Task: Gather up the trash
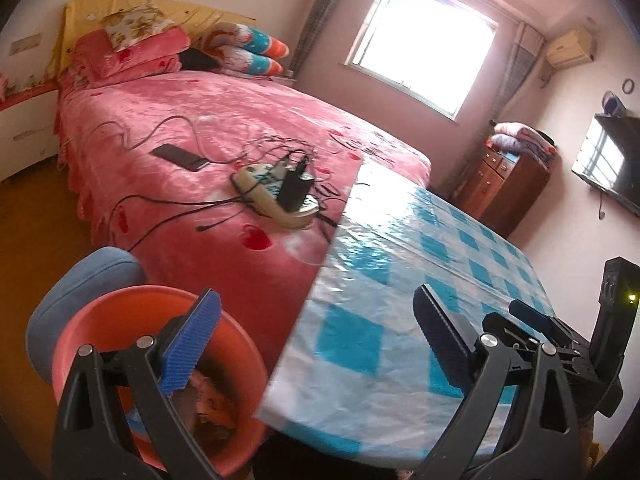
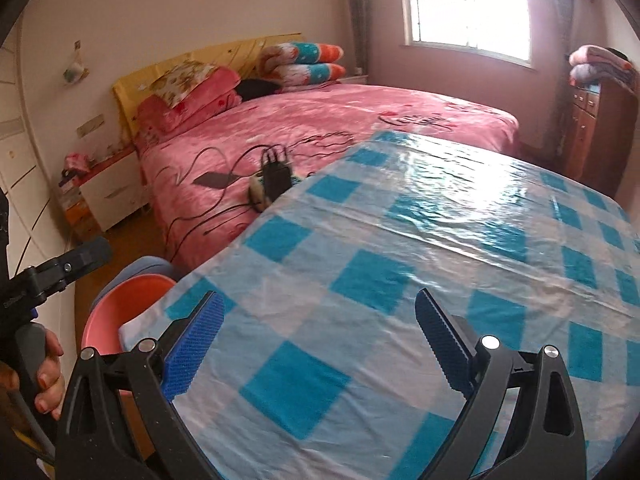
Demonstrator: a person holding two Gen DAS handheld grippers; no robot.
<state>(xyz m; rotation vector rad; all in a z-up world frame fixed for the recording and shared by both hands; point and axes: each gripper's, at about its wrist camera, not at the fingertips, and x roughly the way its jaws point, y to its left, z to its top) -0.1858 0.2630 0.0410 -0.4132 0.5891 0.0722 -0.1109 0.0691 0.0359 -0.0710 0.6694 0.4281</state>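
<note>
Hovering wide and empty, the left claw (image 1: 316, 332) and right claw (image 2: 320, 336) flank the bench (image 2: 400, 240); crumpled trash (image 1: 208, 396) fills the basin (image 1: 100, 320).

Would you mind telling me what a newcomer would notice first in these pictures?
The blue-and-white checked tablecloth fills the foreground under both open grippers, left and right. Behind it spreads the pink bed, with a power strip, tangled cables and a phone lying on it. An orange-red bin with some scraps inside stands at the table's left edge.

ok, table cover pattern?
Blue-and-white check, under glossy clear plastic, on the table cover. Clearest in the right wrist view.
</note>
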